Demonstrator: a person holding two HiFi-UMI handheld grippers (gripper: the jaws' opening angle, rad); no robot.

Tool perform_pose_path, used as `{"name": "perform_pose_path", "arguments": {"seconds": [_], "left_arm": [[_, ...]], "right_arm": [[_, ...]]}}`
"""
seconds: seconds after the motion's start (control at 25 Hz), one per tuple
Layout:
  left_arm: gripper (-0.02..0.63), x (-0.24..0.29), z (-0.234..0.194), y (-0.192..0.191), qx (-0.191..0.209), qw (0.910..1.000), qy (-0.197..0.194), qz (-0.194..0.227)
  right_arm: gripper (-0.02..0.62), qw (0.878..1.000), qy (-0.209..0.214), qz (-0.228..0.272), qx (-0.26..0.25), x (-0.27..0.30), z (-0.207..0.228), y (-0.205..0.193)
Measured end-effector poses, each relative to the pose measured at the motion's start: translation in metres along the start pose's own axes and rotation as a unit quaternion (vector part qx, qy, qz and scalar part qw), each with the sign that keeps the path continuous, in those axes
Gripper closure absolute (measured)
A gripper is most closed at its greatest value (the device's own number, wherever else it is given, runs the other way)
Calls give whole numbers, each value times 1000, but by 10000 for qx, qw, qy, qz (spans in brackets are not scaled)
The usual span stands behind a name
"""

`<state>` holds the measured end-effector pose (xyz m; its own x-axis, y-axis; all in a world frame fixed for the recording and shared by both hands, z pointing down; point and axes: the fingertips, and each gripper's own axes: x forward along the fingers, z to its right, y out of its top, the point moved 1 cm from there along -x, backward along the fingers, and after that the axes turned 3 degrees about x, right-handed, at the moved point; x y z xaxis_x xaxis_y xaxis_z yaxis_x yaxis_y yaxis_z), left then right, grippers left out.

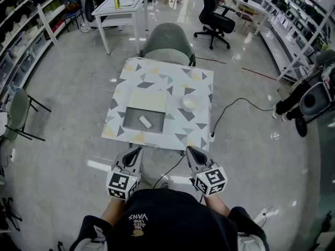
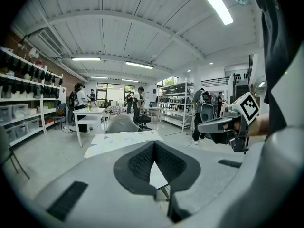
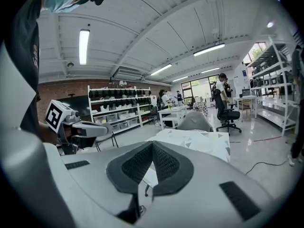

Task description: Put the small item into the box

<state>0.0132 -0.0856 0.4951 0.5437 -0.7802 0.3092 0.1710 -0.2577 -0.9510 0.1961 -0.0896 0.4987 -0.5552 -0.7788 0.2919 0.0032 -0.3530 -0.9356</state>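
A small white item lies inside the open grey box, whose cream lid is folded back on the patterned table. A white round bowl stands to the right of the box. My left gripper and right gripper hang side by side near my body, just short of the table's near edge, both shut and empty. In the left gripper view the left gripper has its jaws meeting, with the right gripper beside it. The right gripper looks the same in its own view.
A green chair is tucked at the table's far side. A black cable runs over the floor to the right. A white desk and an office chair stand further back; shelves line both walls. A folding chair is at left.
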Motion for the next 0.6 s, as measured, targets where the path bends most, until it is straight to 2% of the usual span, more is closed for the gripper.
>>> {"name": "perform_pose_path", "arguments": {"seconds": [0.6], "left_arm": [[600,-6,19,-3,-9,10000,-8,0]], "right_arm": [[595,10000,-25,-12,-11,-16,1,-7]]}}
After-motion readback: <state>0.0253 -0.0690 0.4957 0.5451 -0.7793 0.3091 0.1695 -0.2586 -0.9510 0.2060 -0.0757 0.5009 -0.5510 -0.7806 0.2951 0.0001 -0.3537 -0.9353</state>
